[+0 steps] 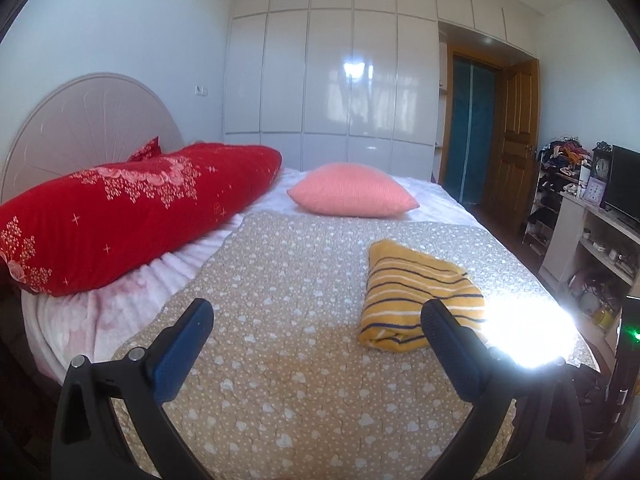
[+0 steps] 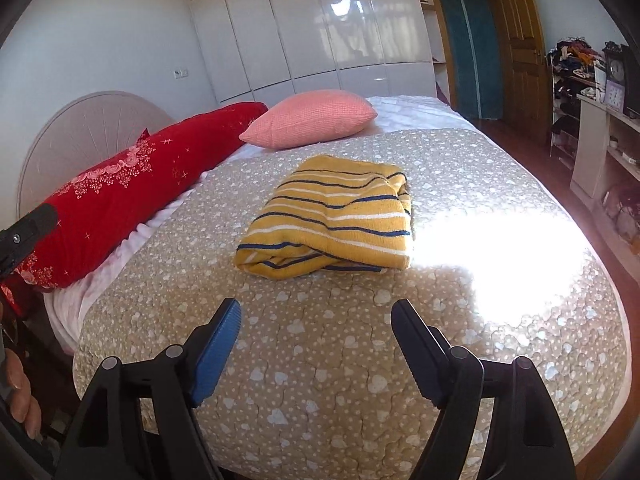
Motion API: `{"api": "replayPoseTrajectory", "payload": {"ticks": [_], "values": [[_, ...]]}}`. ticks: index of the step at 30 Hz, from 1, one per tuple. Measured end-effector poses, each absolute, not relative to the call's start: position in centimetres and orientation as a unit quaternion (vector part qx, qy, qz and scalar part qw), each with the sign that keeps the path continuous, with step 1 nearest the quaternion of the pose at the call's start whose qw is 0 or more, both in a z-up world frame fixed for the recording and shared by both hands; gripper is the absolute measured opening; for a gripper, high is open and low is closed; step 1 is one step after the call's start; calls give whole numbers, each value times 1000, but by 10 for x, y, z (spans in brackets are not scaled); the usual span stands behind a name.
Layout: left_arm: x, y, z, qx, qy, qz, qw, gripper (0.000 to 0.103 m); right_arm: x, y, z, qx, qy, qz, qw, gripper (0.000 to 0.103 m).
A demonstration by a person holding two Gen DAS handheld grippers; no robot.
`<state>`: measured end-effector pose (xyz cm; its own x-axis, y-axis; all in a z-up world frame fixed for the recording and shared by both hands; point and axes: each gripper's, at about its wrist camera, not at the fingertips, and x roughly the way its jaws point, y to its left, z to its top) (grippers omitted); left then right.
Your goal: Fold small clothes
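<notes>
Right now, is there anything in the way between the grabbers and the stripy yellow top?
Nothing visible is. The yellow striped top lies alone on the beige bedspread, with bare bedspread between it and the open right gripper. The open left gripper also has a clear path. The pink pillow sits behind the top.

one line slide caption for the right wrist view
Open right gripper hovers over the heart-print bedspread, facing a folded yellow striped garment beside a sunlit patch.
</notes>
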<state>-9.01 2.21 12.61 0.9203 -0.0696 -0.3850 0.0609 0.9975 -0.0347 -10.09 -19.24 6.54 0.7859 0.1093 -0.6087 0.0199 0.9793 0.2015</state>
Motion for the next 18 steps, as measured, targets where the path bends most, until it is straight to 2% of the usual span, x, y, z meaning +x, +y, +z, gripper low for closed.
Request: {"api": "replayPoseTrajectory", "payload": {"ticks": [3, 10, 18], "values": [[-94, 18, 123, -1, 192, -41, 981, 103, -100, -189, 63, 96, 331, 16, 939, 83], [-72, -3, 75, 19, 326, -87, 941, 103, -99, -191, 53, 102, 346, -4, 933, 84], [-71, -20, 47, 44, 376, -86, 921, 103, -101, -198, 44, 103, 354, -23, 929, 85]]}}
